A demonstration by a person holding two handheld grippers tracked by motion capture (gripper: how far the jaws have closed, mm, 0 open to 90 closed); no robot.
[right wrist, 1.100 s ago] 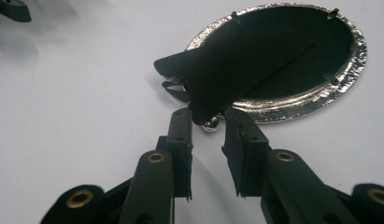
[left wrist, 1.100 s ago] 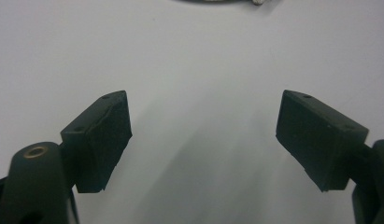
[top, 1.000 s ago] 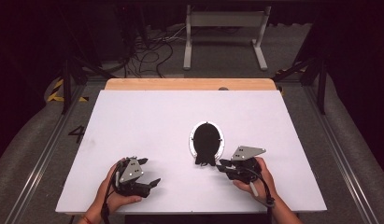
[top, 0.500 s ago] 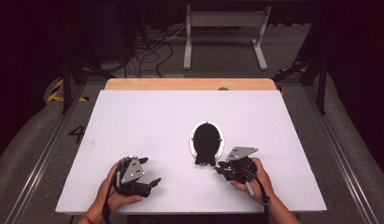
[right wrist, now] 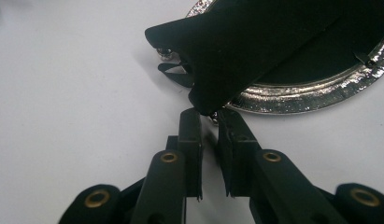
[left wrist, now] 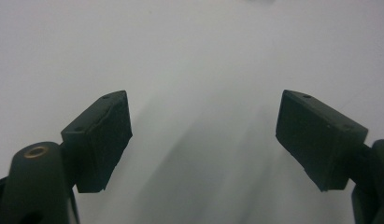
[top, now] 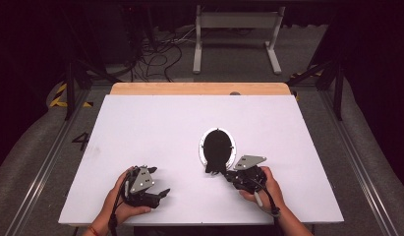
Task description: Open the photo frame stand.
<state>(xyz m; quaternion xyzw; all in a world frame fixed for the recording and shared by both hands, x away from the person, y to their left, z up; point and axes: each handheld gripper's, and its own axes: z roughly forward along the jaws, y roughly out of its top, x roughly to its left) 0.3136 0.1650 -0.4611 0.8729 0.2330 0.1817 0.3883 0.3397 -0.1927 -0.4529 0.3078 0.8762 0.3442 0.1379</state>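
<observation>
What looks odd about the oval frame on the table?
The oval frame lies face down, its black back stand sticking out past the silver rim. The right hand-held gripper has just been closing at the stand's tip.

1 overhead view, 2 close gripper views, sharing table [top: 140, 128].

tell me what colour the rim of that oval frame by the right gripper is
Shiny silver, around a black back. The oval frame's rim shows best in the right gripper view.
</observation>
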